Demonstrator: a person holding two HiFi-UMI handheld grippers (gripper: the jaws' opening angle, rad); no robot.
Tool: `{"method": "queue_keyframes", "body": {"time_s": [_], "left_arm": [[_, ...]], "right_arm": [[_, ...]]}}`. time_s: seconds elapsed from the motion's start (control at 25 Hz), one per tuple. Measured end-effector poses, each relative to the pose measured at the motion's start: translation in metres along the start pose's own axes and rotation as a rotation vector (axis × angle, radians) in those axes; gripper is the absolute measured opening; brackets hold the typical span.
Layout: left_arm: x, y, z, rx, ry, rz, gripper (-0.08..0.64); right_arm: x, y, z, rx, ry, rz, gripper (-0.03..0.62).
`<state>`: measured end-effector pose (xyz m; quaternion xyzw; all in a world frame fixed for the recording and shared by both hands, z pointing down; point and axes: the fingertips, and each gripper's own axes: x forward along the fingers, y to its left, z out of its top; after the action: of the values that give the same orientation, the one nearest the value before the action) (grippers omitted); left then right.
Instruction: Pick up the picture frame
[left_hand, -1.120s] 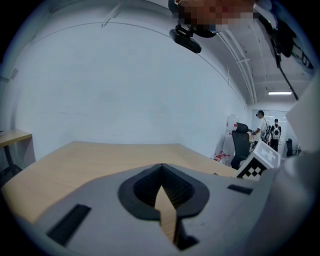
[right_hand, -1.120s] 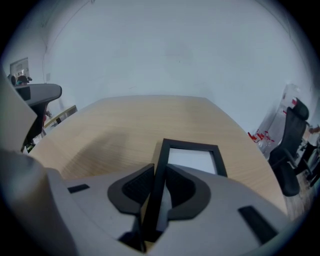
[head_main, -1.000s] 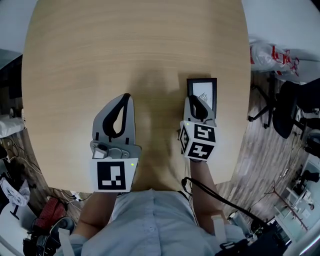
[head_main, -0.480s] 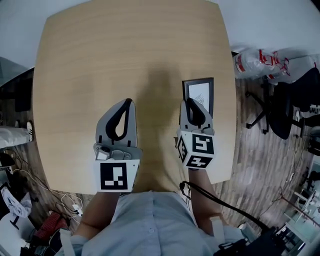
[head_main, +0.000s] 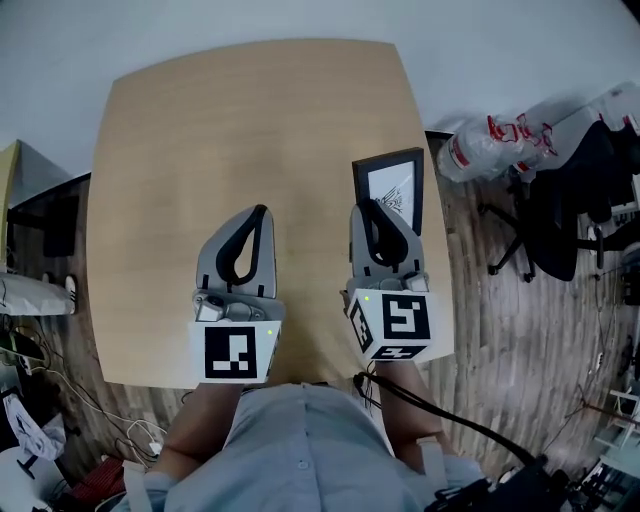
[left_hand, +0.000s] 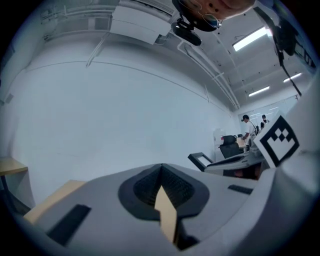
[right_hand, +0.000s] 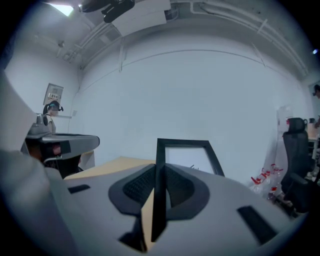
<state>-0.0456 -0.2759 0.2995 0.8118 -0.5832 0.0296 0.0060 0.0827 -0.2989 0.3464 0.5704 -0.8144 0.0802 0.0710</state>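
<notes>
Picture frame (head_main: 392, 187) higher, tight in right tool (head_main: 369, 207)

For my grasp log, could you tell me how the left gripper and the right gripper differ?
The right gripper is shut on the edge of the black picture frame; the left gripper is shut on nothing. In the head view the right gripper's marker cube shows several faces, the left gripper's only one. Both are grey and point away from the person over the wooden table.

We count two grey grippers, left gripper (head_main: 257, 212) and right gripper (head_main: 369, 207); one black rectangular picture frame (head_main: 389, 186) between the right's jaws; one pale wooden table (head_main: 250, 120) below both; one black office chair (head_main: 560, 220) beyond the right.
</notes>
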Motion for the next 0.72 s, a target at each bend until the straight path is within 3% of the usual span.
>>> {"method": "queue_keyframes", "body": {"time_s": [0.44,0.72], "left_arm": [[-0.033,-0.019,0.06,0.06,-0.135,-0.016,0.0],[-0.031,-0.031,0.082,0.097,-0.19,0.009,0.001]], "right_arm": [[-0.063,0.023,0.08,-0.084,-0.243,0.046,0.061],[-0.08,0.015,0.094,-0.109,-0.296,0.067,0.061]]}}
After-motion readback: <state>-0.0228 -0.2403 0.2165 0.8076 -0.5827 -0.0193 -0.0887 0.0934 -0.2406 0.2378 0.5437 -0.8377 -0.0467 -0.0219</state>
